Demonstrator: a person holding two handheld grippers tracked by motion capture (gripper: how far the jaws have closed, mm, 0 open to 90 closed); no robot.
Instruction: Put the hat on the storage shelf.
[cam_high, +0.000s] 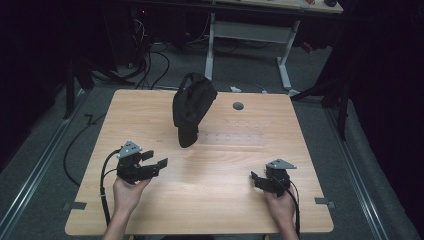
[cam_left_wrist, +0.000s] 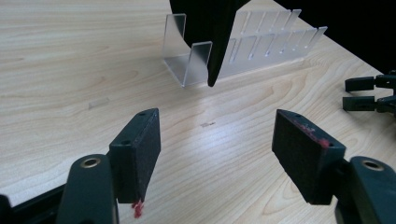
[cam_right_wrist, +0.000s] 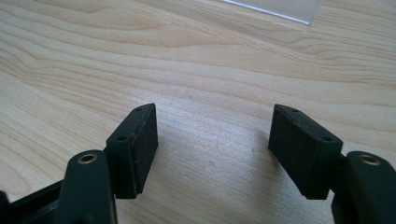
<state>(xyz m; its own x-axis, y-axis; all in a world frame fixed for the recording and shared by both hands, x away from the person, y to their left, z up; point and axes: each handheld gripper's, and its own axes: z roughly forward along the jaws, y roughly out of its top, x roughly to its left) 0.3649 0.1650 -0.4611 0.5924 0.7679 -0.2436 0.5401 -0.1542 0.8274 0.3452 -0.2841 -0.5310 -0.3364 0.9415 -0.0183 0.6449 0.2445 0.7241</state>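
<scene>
So there's a light wooden table (cam_high: 210, 200) with a person holding a gripper in each hand, forearms coming in from the 6 o'clock edge. The left gripper (cam_high: 152, 162) sits around 8 o'clock from the table's middle with its jaws spread apart and nothing between them; in the left gripper view you can see bare wood in the gap, plus a bit of red residue on the pads (cam_left_wrist: 140, 154). The right gripper (cam_high: 256, 179) is down around 4 o'clock, and its own view shows the jaws wide apart too, empty, just wood grain below. Toward 12 o'clock from the centre there's a black cap (cam_high: 191, 106) propped up on a clear acrylic rack (cam_left_wrist: 243, 51), with its brim hanging down toward the tabletop. The rack's slots run off to the 3 o'clock side of the cap. Both grippers are well apart from the cap. There's a small round hole (cam_high: 238, 106) in the table just at 3 o'clock of the cap.
</scene>
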